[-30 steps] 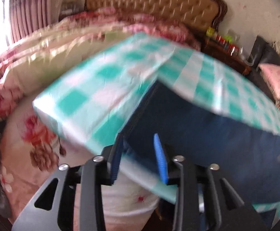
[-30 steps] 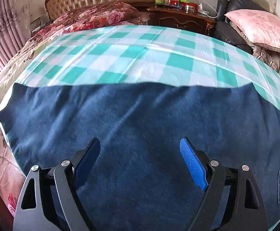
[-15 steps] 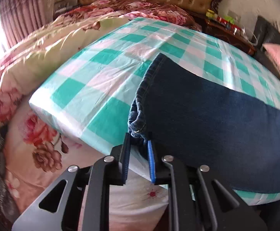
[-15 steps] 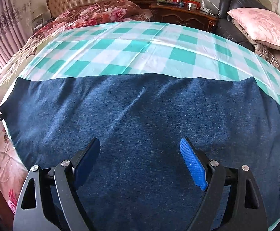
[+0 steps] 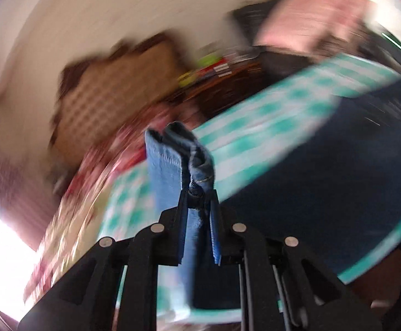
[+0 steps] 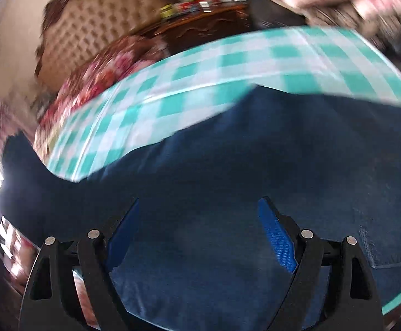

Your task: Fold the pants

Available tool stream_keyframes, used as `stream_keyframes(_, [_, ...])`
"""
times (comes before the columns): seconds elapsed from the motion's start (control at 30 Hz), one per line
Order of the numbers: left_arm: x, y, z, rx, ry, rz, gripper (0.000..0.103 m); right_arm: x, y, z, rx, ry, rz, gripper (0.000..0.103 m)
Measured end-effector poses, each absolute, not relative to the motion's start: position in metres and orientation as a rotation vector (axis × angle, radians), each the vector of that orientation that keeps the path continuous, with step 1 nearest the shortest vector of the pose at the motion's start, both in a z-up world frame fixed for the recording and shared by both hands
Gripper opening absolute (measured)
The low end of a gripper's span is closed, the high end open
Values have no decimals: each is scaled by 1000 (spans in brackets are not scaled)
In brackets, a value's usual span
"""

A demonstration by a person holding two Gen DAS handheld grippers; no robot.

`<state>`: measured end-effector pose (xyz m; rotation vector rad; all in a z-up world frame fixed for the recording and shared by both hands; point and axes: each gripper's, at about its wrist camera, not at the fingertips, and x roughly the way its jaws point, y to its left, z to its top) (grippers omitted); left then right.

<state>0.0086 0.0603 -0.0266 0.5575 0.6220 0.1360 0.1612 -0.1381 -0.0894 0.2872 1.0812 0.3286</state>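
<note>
So compared to half a second back, things look pretty different on my end: the left gripper (image 5: pixel 199 204) was down at the edge of the bed pinching the hem of the pants (image 5: pixel 324 182), and now it's swung up with that hem bunched and sticking up past the fingertips, lighter inside of the denim facing the camera. The jaws are narrow and clamped on the fabric, same as half a second ago; a full second ago they were still wider apart around it. The left view is tilted hard and smeared with blur, with the headboard (image 5: pixel 112 96) and the wall filling the upper left, so the gripper is pointing more upward and rolled over. The right gripper (image 6: pixel 197 234) has its jaws wide, nothing between the pads, hovering over the denim just like before, but the view has rolled and the checkered sheet (image 6: pixel 228 63) now runs diagonally. The far edge of the pants (image 6: pixel 228 165) used to be a straight line across the sheet and now it's bent, with the left end lifted off the bed into a dark flap at the left of the frame. Only the right view shows me the back pocket stitching (image 6: pixel 379 248) at lower right; only the left view shows the actual grip on the hem. The nightstand (image 6: pixel 200 24) is blurry in both.
</note>
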Motion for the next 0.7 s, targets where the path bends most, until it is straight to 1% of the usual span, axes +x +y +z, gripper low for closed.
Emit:
stream_keyframes(0.03, [5, 19, -49, 608, 607, 69, 15, 161, -158, -94, 346, 1095, 317, 82])
stream_keyframes(0.1, [-1, -27, -86, 655, 619, -24, 17, 159, -178, -100, 412, 1118, 318, 82])
stream_keyframes(0.17, [-11, -64, -127, 741, 594, -54, 26, 156, -194, -106, 443, 1139, 316, 82])
stream_keyframes(0.23, [-18, -77, -150, 814, 562, -17, 32, 151, -202, -108, 448, 1145, 323, 82])
stream_keyframes(0.27, [-23, -78, -156, 823, 546, 0, 42, 150, -204, -108, 450, 1145, 327, 82])
stream_keyframes(0.3, [-25, -77, -158, 828, 540, 12, 48, 150, -207, -108, 452, 1145, 329, 82])
stream_keyframes(0.37, [-25, -71, -161, 831, 555, 26, 50, 150, -209, -111, 465, 1151, 328, 82])
stream_keyframes(0.43, [-21, -65, -162, 820, 576, 32, 50, 152, -206, -113, 482, 1161, 345, 82])
stream_keyframes(0.57, [-20, -73, -168, 873, 562, 11, 47, 152, -187, -114, 471, 1186, 398, 82])
stream_keyframes(0.63, [-14, -76, -169, 875, 581, -18, 36, 153, -175, -115, 462, 1209, 429, 82])
stream_keyframes(0.67, [-10, -77, -169, 858, 597, -32, 14, 153, -172, -115, 461, 1218, 439, 82])
stream_keyframes(0.7, [-12, -75, -164, 839, 587, -29, 14, 153, -167, -115, 461, 1231, 451, 82])
